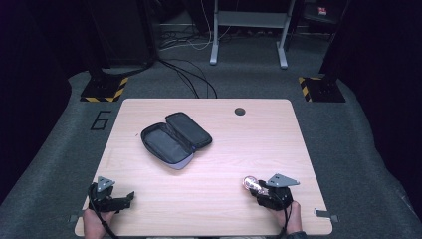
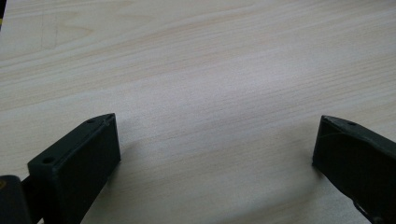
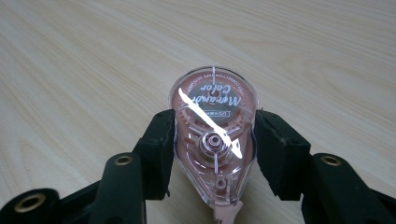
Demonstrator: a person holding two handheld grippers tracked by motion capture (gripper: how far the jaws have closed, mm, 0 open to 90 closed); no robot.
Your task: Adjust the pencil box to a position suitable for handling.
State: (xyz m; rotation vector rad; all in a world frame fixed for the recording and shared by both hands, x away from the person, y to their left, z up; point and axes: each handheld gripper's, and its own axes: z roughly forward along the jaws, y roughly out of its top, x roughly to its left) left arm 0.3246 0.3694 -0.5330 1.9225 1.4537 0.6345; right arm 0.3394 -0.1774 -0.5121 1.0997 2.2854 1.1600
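Note:
A pink, clear-shelled correction tape dispenser (image 3: pixel 214 140) sits between the black jaws of my right gripper (image 3: pixel 214 149), which is shut on its two sides. From the high view the same dispenser (image 1: pixel 250 184) pokes out ahead of my right gripper (image 1: pixel 259 189) near the table's front right. An open black pencil case (image 1: pixel 175 140) lies unzipped at the table's middle left, its inside looking bare. My left gripper (image 1: pixel 130 196) rests near the front left corner, and in the left gripper view its jaws (image 2: pixel 215 154) stand wide apart over plain wood.
The light wooden table (image 1: pixel 259 144) has a round cable hole (image 1: pixel 240 111) near its far edge. Beyond it on the grey carpet are loose cables (image 1: pixel 191 74), desk legs (image 1: pixel 215 45) and two yellow-and-black striped stand bases (image 1: pixel 104 88).

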